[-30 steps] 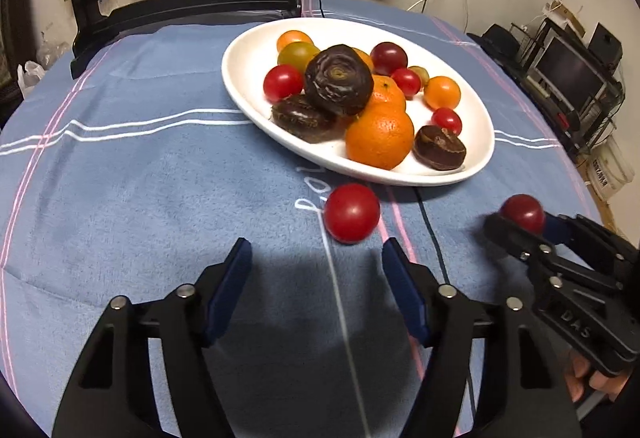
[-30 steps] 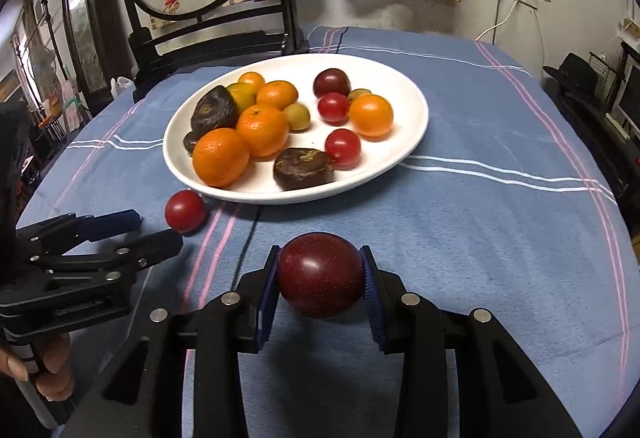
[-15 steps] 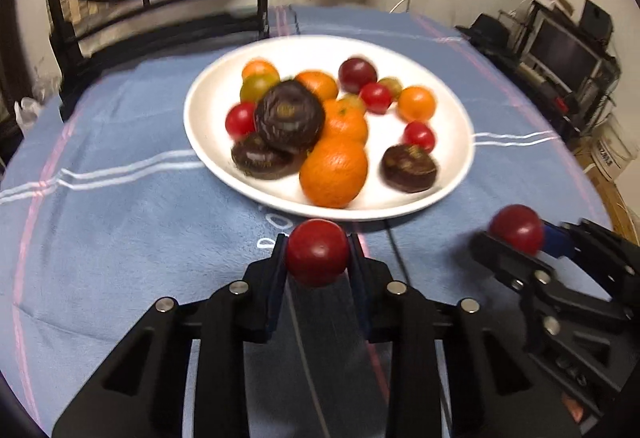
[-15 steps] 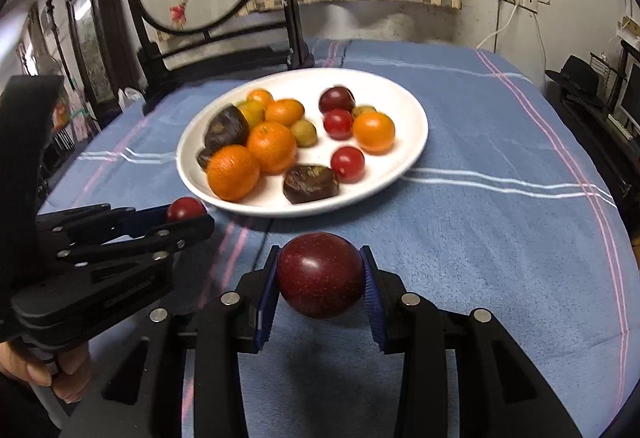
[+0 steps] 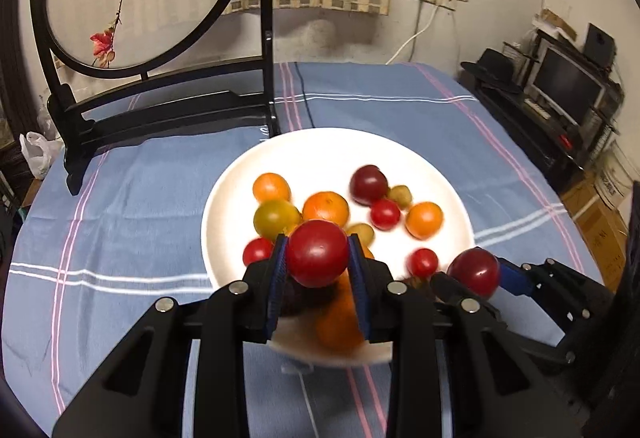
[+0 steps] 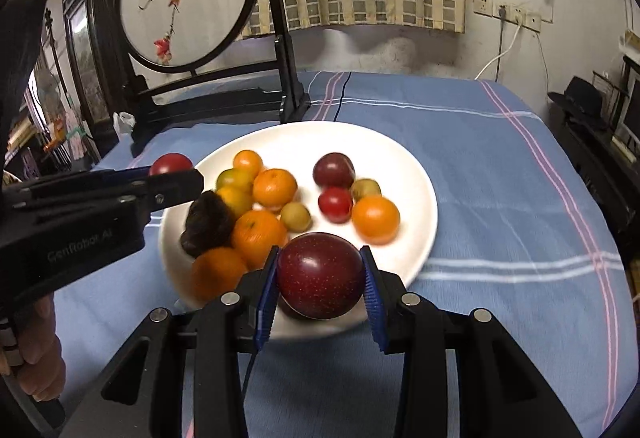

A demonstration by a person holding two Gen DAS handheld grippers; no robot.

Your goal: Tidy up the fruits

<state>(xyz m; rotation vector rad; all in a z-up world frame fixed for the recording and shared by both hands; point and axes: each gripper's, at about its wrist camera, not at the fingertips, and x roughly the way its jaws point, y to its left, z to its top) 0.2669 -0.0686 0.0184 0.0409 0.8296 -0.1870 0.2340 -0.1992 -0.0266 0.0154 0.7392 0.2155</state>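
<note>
Both hand-held grippers have risen from the worktop since a second ago and now hang over the near rim of the white plate (image 5: 448,173). Then the left hand-held gripper (image 5: 318,262) stood wide, with the red tomato (image 5: 317,253) lying on the blue cloth (image 5: 132,197) just ahead of its fingers; now its blue pads pinch that tomato on both sides, above the plate's 6 o'clock edge. From the right wrist view the right hand-held gripper (image 6: 320,278) clamps the dark red plum (image 6: 319,274) between its pads, also at the plate's 6 o'clock. Left of it, at 9 o'clock, the left gripper's tip shows with its tomato. Oranges (image 6: 274,188) and small tomatoes lie on the plate beyond, slightly blurred
</note>
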